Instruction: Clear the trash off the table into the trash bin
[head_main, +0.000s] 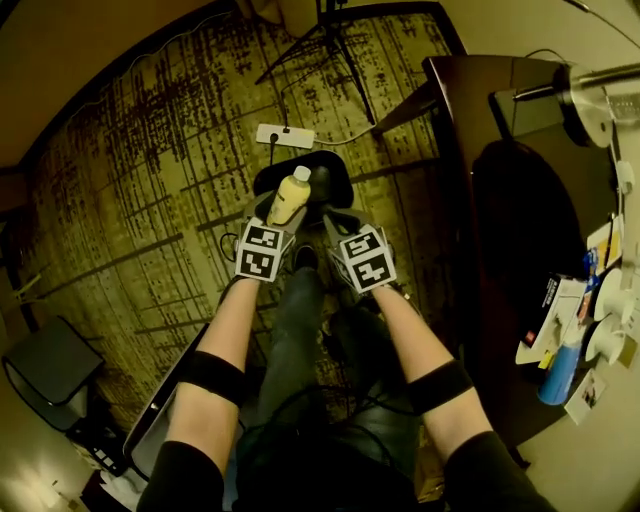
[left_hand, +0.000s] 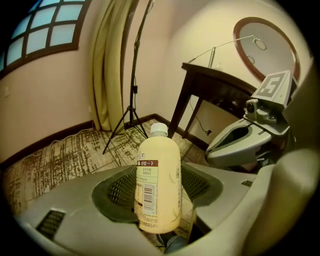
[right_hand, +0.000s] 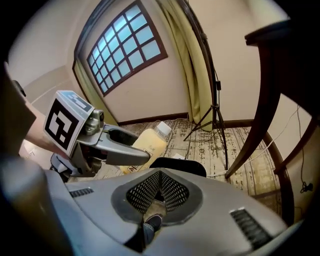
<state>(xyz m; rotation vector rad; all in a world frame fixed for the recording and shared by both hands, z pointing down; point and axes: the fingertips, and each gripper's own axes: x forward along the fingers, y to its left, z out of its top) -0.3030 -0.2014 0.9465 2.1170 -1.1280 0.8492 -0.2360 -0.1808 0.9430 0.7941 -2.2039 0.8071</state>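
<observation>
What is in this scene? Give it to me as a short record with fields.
left gripper: shut on bottle
bottle: pale yellow, white cap, gripped low on its body
right gripper: shut, empty
bin: black, on carpet, just beyond both grippers in the head view
table: dark wood, at right, clutter near its edge
task state: bottle not yet in bin

Home room: carpet (head_main: 150, 180), curtain (left_hand: 111, 60), table (left_hand: 220, 84)
</observation>
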